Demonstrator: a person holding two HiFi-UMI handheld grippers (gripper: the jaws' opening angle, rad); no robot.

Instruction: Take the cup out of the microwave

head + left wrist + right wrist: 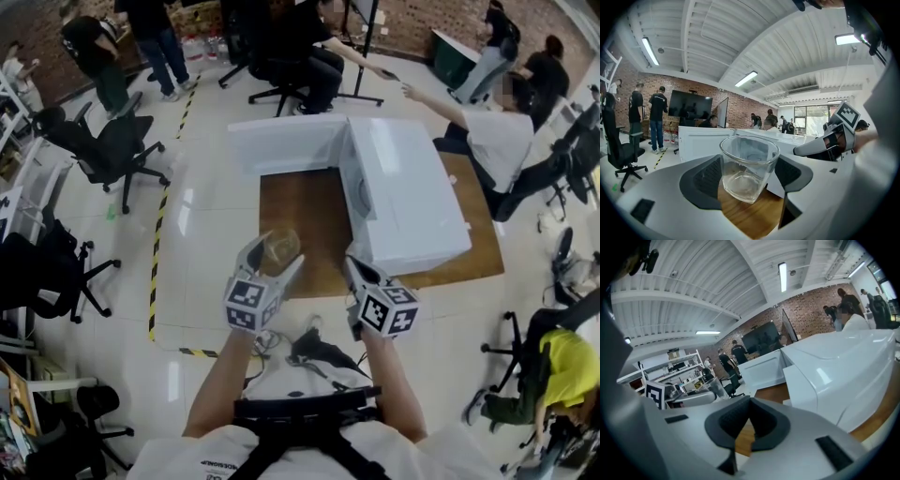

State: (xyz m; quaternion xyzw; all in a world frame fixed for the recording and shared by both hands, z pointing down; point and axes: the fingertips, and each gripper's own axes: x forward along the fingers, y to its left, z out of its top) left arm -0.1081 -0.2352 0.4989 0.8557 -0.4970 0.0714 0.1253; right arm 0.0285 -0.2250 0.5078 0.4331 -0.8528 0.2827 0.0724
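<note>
A clear glass cup (281,246) is out of the microwave, held upright over the wooden table (300,202), and my left gripper (278,254) is shut on it. In the left gripper view the cup (747,164) sits between the dark pads (708,178), empty. The white microwave (405,192) stands on the table's right side with its door (286,142) swung wide open to the left. My right gripper (355,266) hovers near the microwave's front corner, shut and empty; its own view shows the pads (736,420) closed together.
Several black office chairs (117,145) stand on the floor to the left, and yellow-black tape (156,248) marks the floor. A seated person (492,141) reaches out just behind the microwave. Other people stand at the far wall.
</note>
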